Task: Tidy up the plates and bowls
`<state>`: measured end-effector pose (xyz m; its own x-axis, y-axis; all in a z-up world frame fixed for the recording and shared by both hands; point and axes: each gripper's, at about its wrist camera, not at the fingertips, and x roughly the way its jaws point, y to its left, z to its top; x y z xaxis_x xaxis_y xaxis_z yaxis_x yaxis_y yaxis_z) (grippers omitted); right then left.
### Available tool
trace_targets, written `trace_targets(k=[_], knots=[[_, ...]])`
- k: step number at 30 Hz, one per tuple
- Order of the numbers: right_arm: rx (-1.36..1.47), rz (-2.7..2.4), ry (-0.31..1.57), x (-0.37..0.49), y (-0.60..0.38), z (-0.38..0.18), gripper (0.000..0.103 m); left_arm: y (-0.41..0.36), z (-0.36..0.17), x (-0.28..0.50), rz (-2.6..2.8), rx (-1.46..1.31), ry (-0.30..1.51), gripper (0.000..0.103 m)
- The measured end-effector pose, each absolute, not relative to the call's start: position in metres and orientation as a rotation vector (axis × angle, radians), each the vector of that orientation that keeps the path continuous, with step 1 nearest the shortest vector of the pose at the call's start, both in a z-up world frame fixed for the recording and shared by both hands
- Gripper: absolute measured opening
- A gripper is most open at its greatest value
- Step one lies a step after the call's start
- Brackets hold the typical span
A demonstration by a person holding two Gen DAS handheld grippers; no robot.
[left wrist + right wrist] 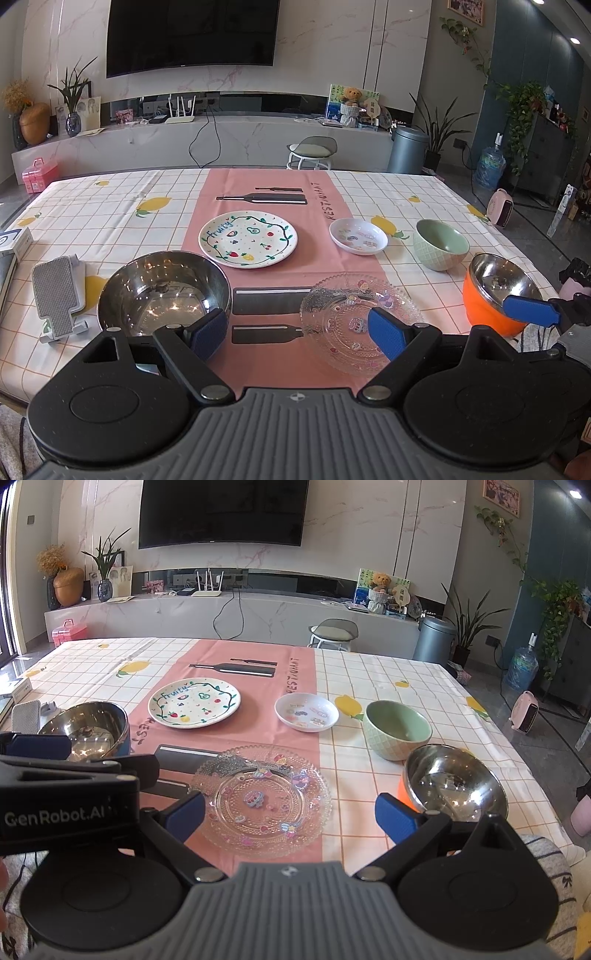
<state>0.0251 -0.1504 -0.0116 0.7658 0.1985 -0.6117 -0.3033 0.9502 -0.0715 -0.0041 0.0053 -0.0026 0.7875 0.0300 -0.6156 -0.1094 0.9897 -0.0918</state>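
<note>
A clear glass plate (360, 321) (260, 799) with cartoon stickers lies at the table's near edge. Behind it sit a white "Fruity" plate (247, 238) (194, 702), a small white dish (358, 235) (306, 712) and a green bowl (439, 243) (396, 729). A steel bowl (162, 291) (88, 729) stands at the left, an orange-sided steel bowl (498, 291) (454, 784) at the right. My left gripper (299, 338) is open, low over the near edge between the steel bowl and the glass plate. My right gripper (290, 821) is open above the glass plate's near rim, holding nothing.
A grey phone stand (59, 295) (26, 716) lies left of the steel bowl, with a white box (16, 242) at the far left edge. The checked tablecloth (110, 221) has a pink runner down its middle. A stool (312, 151) stands beyond the far edge.
</note>
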Motion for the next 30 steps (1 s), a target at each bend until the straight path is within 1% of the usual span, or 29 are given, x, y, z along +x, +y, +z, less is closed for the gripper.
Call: trace_targets(k=[5,19,30], knots=[[-0.21,0.258,0.606,0.022,-0.149,-0.007,0.097,0.003,0.002,-0.003,0.083,-0.115,0.657,0.101],[-0.099,0.271,0.675,0.039,-0.175,0.002,0.097,-0.025,0.024,0.016,0.103,-0.002,0.663,0.101],[-0.151,0.284,0.64,0.076,-0.191,0.035,0.097,-0.006,0.057,0.051,0.144,0.018,0.624,0.101]])
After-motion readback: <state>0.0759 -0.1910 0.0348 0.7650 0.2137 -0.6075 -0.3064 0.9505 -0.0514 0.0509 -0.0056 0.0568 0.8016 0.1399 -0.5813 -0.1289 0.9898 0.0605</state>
